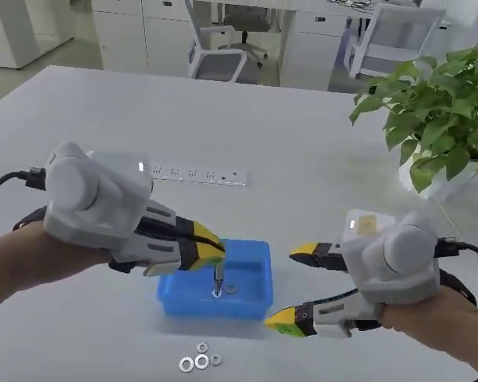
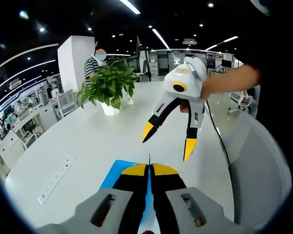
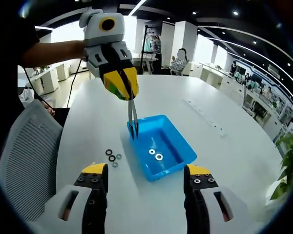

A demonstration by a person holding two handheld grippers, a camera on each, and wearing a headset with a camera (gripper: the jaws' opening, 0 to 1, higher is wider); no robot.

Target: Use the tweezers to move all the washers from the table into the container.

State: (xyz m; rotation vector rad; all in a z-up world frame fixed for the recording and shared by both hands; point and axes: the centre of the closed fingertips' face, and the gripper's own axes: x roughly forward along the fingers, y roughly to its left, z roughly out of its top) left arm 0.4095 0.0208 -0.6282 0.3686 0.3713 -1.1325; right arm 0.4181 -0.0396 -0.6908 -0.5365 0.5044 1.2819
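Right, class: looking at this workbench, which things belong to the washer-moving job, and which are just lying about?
Part of the job:
tweezers, held in the left gripper
blue container, with two washers inside
washers on the table
right gripper, open and holding nothing

Just lying about:
power strip
potted plant
office chairs

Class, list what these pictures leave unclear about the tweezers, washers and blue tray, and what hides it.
Head view: whether the thin metal tweezers grip a washer; tips too small.
Left gripper view: inside of the blue plastic tray, hidden behind the shut left gripper.
Right gripper view: tweezers' top end, buried between its jaws.
Head view: whether the small silver washers on the white table touch; too small.
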